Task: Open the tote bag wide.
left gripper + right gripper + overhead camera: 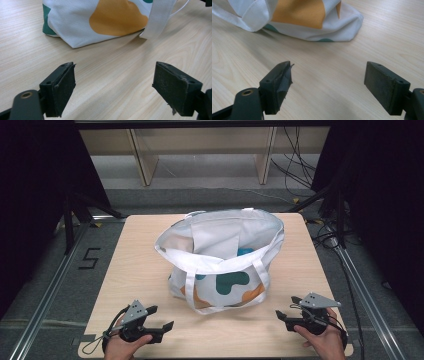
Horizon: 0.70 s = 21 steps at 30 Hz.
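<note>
A white tote bag with teal and orange patches stands open in the middle of the wooden table. Something blue shows inside it. Its straps hang down the front. My left gripper rests near the table's front left, open and empty, its jaws pointing toward the bag. My right gripper rests at the front right, also open with nothing between its jaws. In the left gripper view the bag's lower corner lies ahead on the wood. In the right gripper view the bag's other bottom corner lies beyond the jaws.
The table is a light wood board with metal rails on both sides. A wooden shelf frame stands on the floor behind it, and cables trail at the back right. Bare wood lies between each gripper and the bag.
</note>
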Motion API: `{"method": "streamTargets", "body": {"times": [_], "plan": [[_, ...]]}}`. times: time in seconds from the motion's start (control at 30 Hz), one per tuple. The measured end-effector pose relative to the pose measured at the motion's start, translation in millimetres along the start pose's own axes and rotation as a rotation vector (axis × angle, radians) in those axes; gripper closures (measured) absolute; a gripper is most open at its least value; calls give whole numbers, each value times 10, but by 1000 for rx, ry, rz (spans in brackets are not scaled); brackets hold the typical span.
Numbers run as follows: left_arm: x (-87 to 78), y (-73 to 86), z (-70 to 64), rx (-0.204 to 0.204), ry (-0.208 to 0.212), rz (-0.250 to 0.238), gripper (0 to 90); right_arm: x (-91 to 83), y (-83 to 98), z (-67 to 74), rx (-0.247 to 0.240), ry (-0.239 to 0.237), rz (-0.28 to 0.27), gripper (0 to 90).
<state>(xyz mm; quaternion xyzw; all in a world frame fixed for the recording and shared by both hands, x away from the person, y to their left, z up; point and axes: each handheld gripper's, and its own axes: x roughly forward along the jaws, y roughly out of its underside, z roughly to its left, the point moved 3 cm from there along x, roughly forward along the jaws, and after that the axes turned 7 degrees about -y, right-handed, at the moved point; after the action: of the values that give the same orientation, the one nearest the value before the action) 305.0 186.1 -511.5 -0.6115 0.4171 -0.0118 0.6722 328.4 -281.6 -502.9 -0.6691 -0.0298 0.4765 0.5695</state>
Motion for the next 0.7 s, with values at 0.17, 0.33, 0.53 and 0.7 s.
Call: {"method": "streamTargets", "body": {"times": [0.17,0.33,0.53,0.7], "plan": [[6,2,1,-3,-9,-3,171,3,13,9,16,-4,17,219],[5,5,18,-3,-14,-6,163,5,22,10,26,6,23,198],[7,-4,25,44,-12,-6,160,-3,5,-40,-21,29,0,207],[-7,-11,33,18,-18,-8,202,-22,-27,-1,15,7,-4,294]]}}
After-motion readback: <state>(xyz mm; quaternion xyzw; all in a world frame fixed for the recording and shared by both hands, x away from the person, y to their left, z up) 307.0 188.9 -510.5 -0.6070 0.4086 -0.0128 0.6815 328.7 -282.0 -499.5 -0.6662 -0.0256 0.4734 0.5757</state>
